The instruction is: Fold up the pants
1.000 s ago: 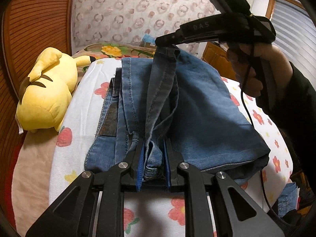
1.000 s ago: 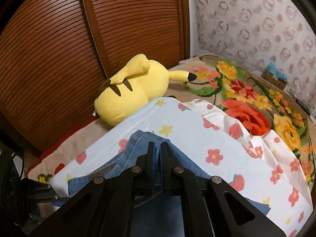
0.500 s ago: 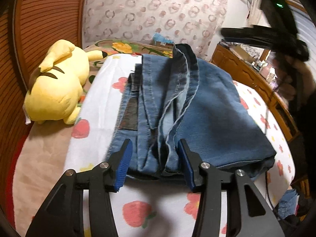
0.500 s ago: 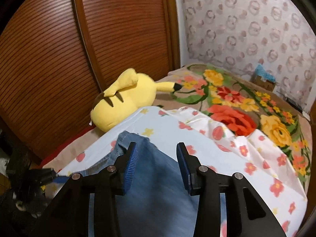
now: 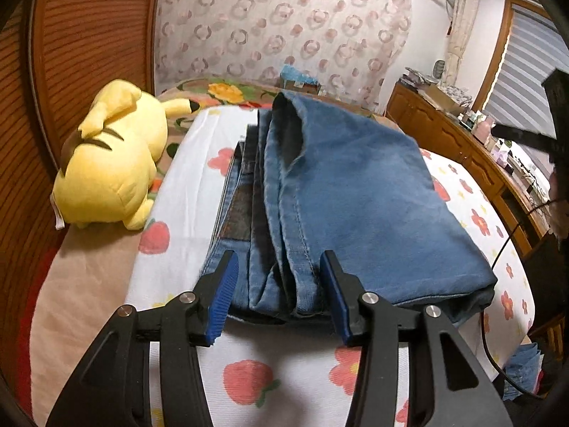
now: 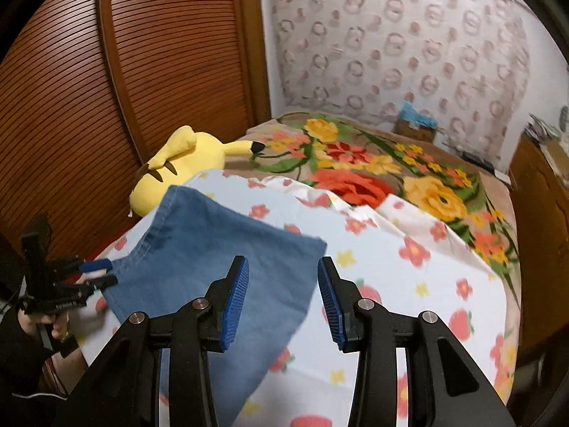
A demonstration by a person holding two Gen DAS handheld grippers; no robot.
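The blue jeans lie folded in layers on the white flowered sheet. My left gripper is open, its blue pads straddling the near edge of the folded stack, holding nothing. In the right wrist view the jeans lie flat on the sheet. My right gripper is open and empty above the jeans' right edge. The left gripper also shows in the right wrist view, open at the jeans' left corner.
A yellow plush toy lies left of the jeans by the brown slatted wardrobe. A flowered blanket covers the far bed. A wooden dresser with clutter runs along the right side.
Both grippers were shut on the jeans' raised fold, then opened and let it drop onto the stack. Both have since drawn back, the right one up and away.
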